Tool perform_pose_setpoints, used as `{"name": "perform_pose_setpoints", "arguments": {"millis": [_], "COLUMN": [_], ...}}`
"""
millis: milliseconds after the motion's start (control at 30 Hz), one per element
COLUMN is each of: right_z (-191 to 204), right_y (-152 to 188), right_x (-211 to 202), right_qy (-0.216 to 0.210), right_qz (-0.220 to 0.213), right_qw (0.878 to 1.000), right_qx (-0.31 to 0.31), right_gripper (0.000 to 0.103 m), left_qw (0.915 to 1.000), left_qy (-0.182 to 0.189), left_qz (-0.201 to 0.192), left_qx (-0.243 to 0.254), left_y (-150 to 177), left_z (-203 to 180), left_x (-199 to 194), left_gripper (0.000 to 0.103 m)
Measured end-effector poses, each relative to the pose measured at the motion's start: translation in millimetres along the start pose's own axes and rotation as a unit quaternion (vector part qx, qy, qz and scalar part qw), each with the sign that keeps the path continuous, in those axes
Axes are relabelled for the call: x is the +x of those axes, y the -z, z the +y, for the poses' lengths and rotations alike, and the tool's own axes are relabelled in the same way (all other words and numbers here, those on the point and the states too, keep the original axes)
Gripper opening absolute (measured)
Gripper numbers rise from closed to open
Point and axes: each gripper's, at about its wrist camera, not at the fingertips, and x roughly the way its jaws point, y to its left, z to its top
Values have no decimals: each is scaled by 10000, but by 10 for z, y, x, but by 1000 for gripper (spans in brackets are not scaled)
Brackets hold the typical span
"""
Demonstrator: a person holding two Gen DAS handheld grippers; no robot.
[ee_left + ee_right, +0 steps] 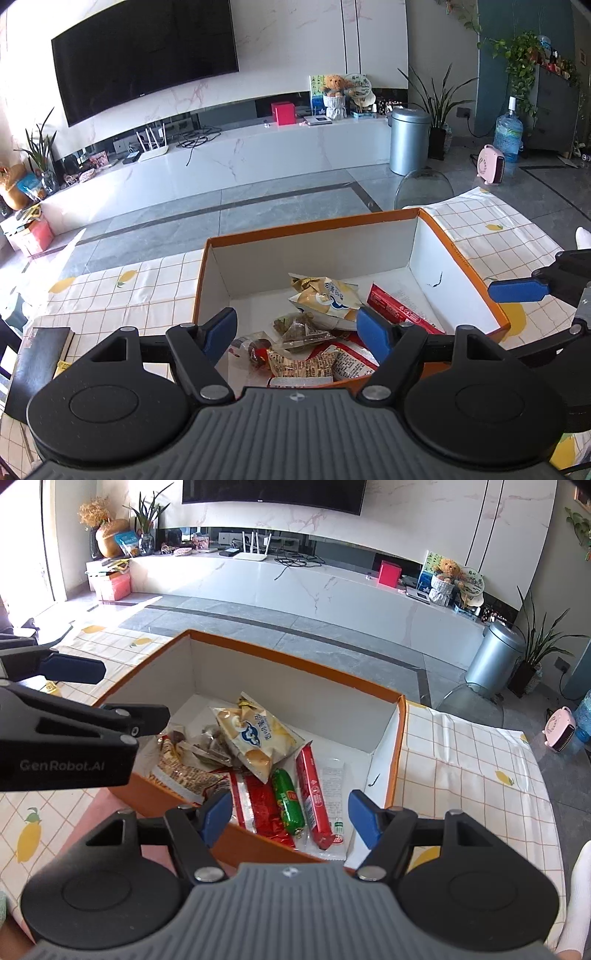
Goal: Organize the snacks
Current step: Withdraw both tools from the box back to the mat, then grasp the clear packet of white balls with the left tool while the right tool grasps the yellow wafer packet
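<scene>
Snacks already fill the near half of the orange box (399,738), which sits on the lemon-print tablecloth (461,746); its far half is bare white floor. At the left of the pile, under the left gripper (297,332), lie a brown printed wafer pack (184,771) and some small clear-wrapped pieces (210,744). That gripper's blue pads stand wide apart with nothing between them. In the middle a pale yellow chip bag (251,734) rests on top of the heap. To its right, lined up side by side, are a red packet (264,805), a green sausage (288,801), a long red stick (314,794) and a white sachet (332,786). The right gripper (290,812) hangs over these with its jaws apart and empty too. No loose snack shows on the cloth in either view, so the gathering looks largely done; what may remain is straightening the left-hand heap.
</scene>
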Motion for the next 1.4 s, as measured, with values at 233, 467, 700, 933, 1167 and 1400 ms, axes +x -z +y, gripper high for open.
{"name": "perform_pose_setpoints", "arguments": {"millis": [233,467,700,933,1167,1400], "right_z": [115,138,53,-62,-295,-486], "right_y": [373,808,1209,1472,1586,1618], "right_x": [-377,-512,-434,-261,-45,129], "right_qy": [-84,-179,-258,50,180,236], "right_qz": [-317,-392,-253,-138,163,393], "right_qw": [9992,9964,9937,9949,9961,9943], "right_qx": [234,728,1060,1001,847,962], "right_gripper": [67,67,60,53,51,59], "left_qw": [9998,9986,9948,9926,9888,9834], "left_qy": [17,293,635,848,918,1142], "left_qz": [-176,160,399,555,882,1030], "left_qx": [-130,-417,-696,-668,-778,-967], "left_y": [237,569,809,1004,1101,1179], "left_z": [-75,-122,-264,-474,-569,-580], "left_x": [-303,-317,-269,-108,96,245], "left_gripper": [81,60,45,45,47,60]}}
